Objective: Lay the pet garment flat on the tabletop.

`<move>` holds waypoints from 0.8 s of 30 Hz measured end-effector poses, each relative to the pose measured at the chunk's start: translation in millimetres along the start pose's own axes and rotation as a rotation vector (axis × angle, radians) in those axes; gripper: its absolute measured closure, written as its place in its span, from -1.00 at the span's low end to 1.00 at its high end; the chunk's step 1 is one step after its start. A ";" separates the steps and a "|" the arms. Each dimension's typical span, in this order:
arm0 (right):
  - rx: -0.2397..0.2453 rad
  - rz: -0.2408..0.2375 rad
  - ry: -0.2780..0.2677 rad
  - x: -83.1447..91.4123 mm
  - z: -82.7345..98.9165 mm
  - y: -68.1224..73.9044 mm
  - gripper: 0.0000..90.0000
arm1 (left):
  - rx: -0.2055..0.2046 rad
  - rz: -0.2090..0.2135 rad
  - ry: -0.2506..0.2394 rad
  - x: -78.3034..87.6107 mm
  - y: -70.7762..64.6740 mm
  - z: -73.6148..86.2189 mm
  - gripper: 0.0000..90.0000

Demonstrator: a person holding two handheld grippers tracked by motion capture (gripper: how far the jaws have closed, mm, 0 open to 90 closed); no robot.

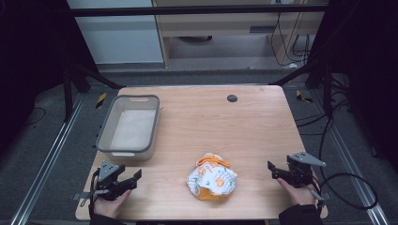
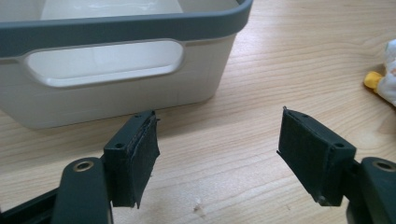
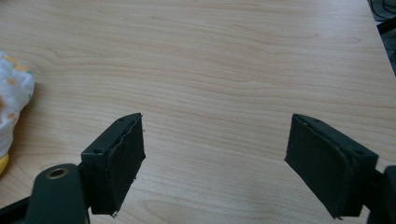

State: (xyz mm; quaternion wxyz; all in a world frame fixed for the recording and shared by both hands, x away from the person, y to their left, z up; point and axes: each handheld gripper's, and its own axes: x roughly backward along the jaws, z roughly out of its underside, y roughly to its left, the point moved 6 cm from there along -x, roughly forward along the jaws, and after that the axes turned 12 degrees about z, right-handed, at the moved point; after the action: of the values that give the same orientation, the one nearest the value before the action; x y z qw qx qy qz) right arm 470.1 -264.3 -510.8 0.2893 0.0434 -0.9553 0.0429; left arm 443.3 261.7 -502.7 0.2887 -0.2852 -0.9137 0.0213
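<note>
Wooden table under dim surroundings; left hand-held gripper resting at near left corner, jaws wide and empty, right hand-held gripper at near right edge, likewise wide and empty; crumpled patterned cloth lying between them, untouched; grey bin just beyond left one, holding nothing; apparently everything left to do

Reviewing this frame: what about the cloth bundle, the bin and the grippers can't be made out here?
- Cloth bundle: crumpled in the high view, so what garment it is stays unclear; cut off by the frame edge in both gripper views.
- Bin: far end cropped by the left gripper view's top edge.
- Left gripper and right gripper: small in the high view.
</note>
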 end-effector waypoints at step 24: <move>0.073 -0.176 -0.036 16.2 -17.5 38.1 -0.19 | -0.097 0.137 0.008 -8.3 -47.1 -15.8 -0.01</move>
State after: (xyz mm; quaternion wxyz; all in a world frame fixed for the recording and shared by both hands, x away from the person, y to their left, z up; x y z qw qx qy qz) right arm 462.3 -225.6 -489.4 0.2727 0.1385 -0.9507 0.0512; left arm 433.5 215.9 -484.3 0.2762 -0.3608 -0.8908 -0.0045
